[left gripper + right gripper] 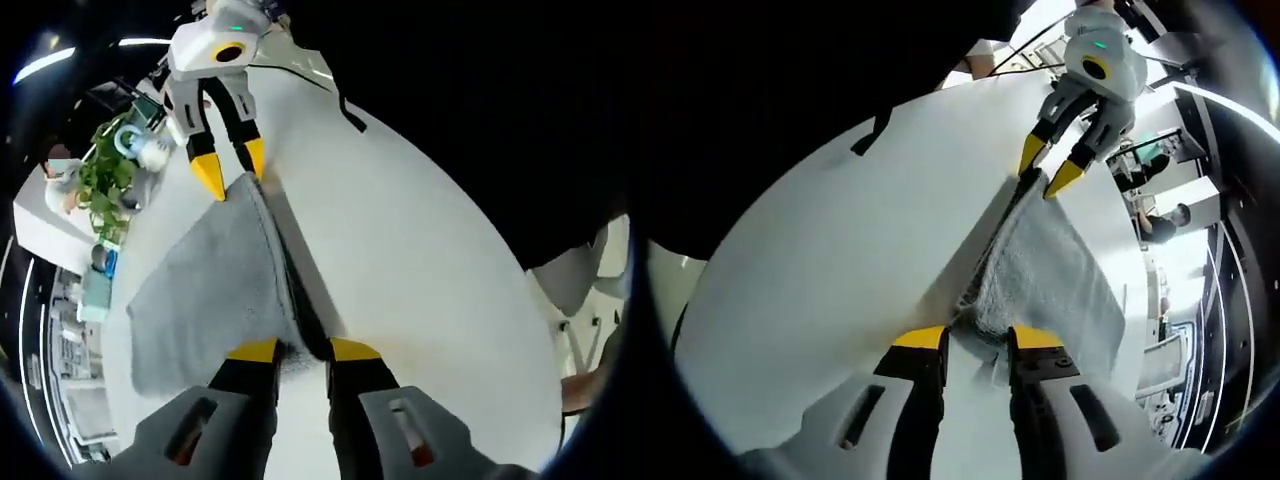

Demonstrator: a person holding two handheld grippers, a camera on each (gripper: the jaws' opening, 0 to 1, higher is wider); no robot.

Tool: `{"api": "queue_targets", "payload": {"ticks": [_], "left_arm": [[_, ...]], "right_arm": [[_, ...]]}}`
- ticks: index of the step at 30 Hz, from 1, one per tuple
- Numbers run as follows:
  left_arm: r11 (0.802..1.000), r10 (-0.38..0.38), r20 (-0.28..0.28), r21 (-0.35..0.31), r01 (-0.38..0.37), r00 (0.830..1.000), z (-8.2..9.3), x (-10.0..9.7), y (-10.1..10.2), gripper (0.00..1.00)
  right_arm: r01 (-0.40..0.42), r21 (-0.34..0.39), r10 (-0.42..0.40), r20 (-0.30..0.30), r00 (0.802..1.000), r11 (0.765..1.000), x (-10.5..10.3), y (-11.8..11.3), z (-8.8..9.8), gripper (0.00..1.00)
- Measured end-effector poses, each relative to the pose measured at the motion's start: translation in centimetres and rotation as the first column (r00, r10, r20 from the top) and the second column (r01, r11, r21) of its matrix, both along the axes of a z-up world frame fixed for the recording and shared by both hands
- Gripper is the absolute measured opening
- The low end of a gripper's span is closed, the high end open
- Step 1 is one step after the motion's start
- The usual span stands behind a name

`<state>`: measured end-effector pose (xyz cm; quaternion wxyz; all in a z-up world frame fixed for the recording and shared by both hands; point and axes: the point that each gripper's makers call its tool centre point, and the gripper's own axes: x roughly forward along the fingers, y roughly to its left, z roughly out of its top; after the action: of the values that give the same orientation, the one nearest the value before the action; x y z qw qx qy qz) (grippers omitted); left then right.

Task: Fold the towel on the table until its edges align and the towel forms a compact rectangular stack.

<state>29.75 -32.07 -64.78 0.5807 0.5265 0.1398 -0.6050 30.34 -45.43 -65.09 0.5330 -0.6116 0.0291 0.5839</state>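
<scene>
**Both grippers pinching opposite corners of the grey towel**

Yellow-tipped jaws of the left gripper [304, 350] rise at the bottom of the left gripper view, closed on the near corner of the towel [205, 290]. The white bench [420, 260] is the largest thing here, with broad bare surface to one side of the cloth and its curved edge running along the dark surroundings. On it the grey towel lies mostly flat, one long edge raised into a ridge between the two grippers. At the far end of that ridge the right gripper [232, 167] pinches the other corner. In the right gripper view the same holds in reverse: the right gripper [978, 338] nips the near corner of the towel [1050, 275], the left gripper [1048, 168] the far one. A leafy plant [105, 185] stands beyond the bench
</scene>
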Motion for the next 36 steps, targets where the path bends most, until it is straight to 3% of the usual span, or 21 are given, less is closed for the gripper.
{"api": "queue_targets", "payload": {"ticks": [3, 4, 6, 10, 11, 13, 15, 16, 17, 20, 21, 22, 23, 25, 29, 36], "left_arm": [[0.986, 0.148, -0.120, -0.065, -0.156, 0.982, 0.8, 0.7, -0.2, 0.06], [0.963, 0.233, -0.194, -0.092, -0.255, 0.953, 1.1, 1.1, -0.2, 0.05], [0.934, 0.298, -0.265, -0.118, -0.338, 0.917, 1.5, 1.7, -0.1, 0.05], [0.896, 0.357, -0.350, -0.132, -0.423, 0.866, 1.8, 2.3, 0.1, 0.05], [0.879, 0.377, -0.393, -0.134, -0.458, 0.839, 2.1, 2.2, 0.0, 0.05], [0.860, 0.395, -0.435, -0.135, -0.492, 0.809, 2.3, 2.2, 0.0, 0.05], [0.810, 0.425, -0.512, -0.152, -0.566, 0.746, 3.1, 2.6, -0.1, 0.05], [0.791, 0.433, -0.536, -0.161, -0.591, 0.725, 3.4, 2.8, -0.1, 0.05], [0.756, 0.445, -0.580, -0.164, -0.633, 0.682, 3.8, 3.1, 0.0, 0.05], [0.693, 0.434, -0.665, -0.185, -0.697, 0.608, 4.8, 3.7, 0.0, 0.05], [0.681, 0.427, -0.685, -0.186, -0.709, 0.590, 5.1, 3.8, -0.1, 0.05], [0.668, 0.423, -0.712, -0.173, -0.724, 0.561, 5.3, 3.7, 0.0, 0.05], [0.672, 0.428, -0.699, -0.177, -0.719, 0.572, 5.2, 3.9, 0.2, 0.05], [0.666, 0.431, -0.712, -0.163, -0.728, 0.554, 5.2, 3.8, 0.2, 0.05], [0.676, 0.439, -0.703, -0.153, -0.721, 0.560, 5.1, 3.6, 0.1, 0.05], [0.750, 0.439, -0.631, -0.134, -0.648, 0.639, 3.9, 2.5, -0.1, 0.06]], "right_arm": [[0.038, 0.021, -0.038, -0.017, 0.999, 0.999, 0.2, -0.1, 0.2, 0.24], [0.053, 0.027, -0.053, -0.026, 0.998, 0.998, 0.3, -0.2, 0.2, 0.26], [0.071, 0.042, -0.069, -0.034, 0.997, 0.997, 0.4, -0.2, 0.4, 0.28], [0.081, 0.047, -0.079, -0.044, 0.996, 0.996, 0.3, -0.2, 0.4, 0.30], [0.081, 0.046, -0.079, -0.042, 0.996, 0.996, 0.2, -0.2, 0.4, 0.30], [0.080, 0.052, -0.078, -0.040, 0.996, 0.995, 0.1, 0.0, 0.5, 0.31], [0.078, 0.057, -0.076, -0.037, 0.996, 0.995, 0.1, 0.3, 0.5, 0.31], [0.078, 0.058, -0.076, -0.037, 0.996, 0.995, 0.1, 0.4, 0.5, 0.32], [0.078, 0.061, -0.076, -0.033, 0.997, 0.995, 0.1, 0.5, 0.6, 0.32], [0.075, 0.061, -0.074, -0.021, 0.997, 0.995, 0.3, 0.8, 0.6, 0.32], [0.071, 0.061, -0.071, -0.011, 0.997, 0.996, 0.4, 0.8, 0.6, 0.32], [0.070, 0.060, -0.070, -0.008, 0.998, 0.996, 0.4, 0.9, 0.6, 0.32], [0.069, 0.056, -0.069, 0.000, 0.998, 0.996, 0.5, 1.0, 0.6, 0.32], [0.064, 0.053, -0.065, 0.014, 0.998, 0.997, 0.6, 1.2, 0.6, 0.32], [0.048, 0.035, -0.050, 0.038, 0.998, 0.998, 0.5, 1.3, 0.4, 0.28], [0.038, -0.002, -0.038, 0.045, 0.998, 0.999, 0.1, 1.0, -0.2, 0.16]]}}
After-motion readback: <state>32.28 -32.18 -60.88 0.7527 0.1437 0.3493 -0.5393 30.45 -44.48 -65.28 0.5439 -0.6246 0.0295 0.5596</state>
